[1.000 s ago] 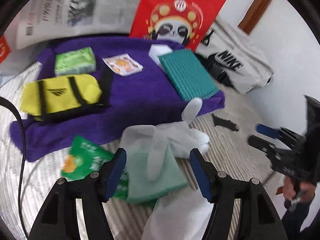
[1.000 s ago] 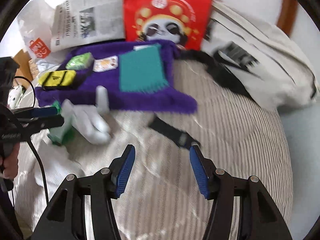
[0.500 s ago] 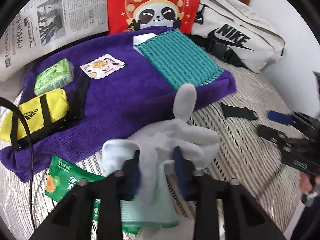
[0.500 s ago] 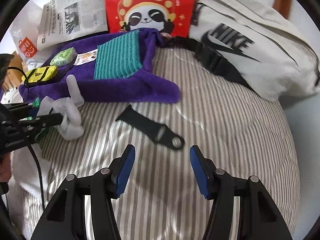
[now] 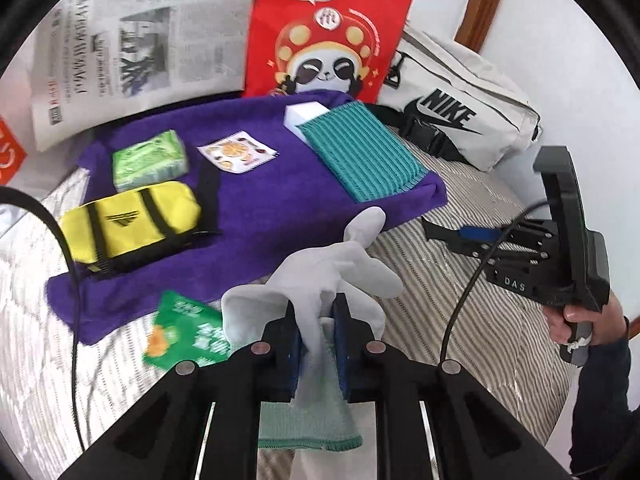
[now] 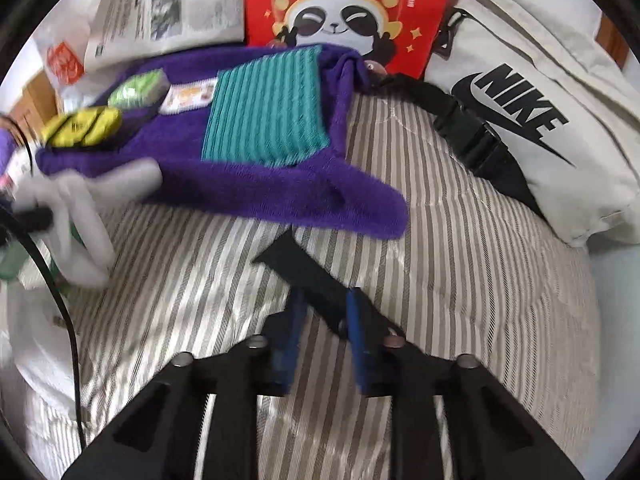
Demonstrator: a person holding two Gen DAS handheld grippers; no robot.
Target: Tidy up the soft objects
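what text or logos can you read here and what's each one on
"NIKE" with a swoosh: on the off-white canvas waist bag.
"DAS": on the black body of the right gripper.
Red panda-print paper bag: white Chinese characters, too blurred to read.
Newspaper, green foil snack packet, green tissue pack: print too small or blurred.

Towel (image 5: 256,216) spread mid-frame on the bed (image 5: 460,304). On it: duffel pouch (image 5: 128,224) at left, tissue pack (image 5: 150,160) just behind it, sachet (image 5: 238,152) centre, ribbed cloth (image 5: 360,152) at right, overlapping a block (image 5: 302,116) at its far end. Behind the towel: newspaper (image 5: 132,60) upper left, panda bag (image 5: 328,32) top centre, Nike bag (image 5: 460,116) upper right. Glove (image 5: 340,268) lower centre, before the towel's near edge; snack packet (image 5: 188,332) to its left. Strap (image 6: 304,276) on the bed before the towel's right corner in the right wrist view.
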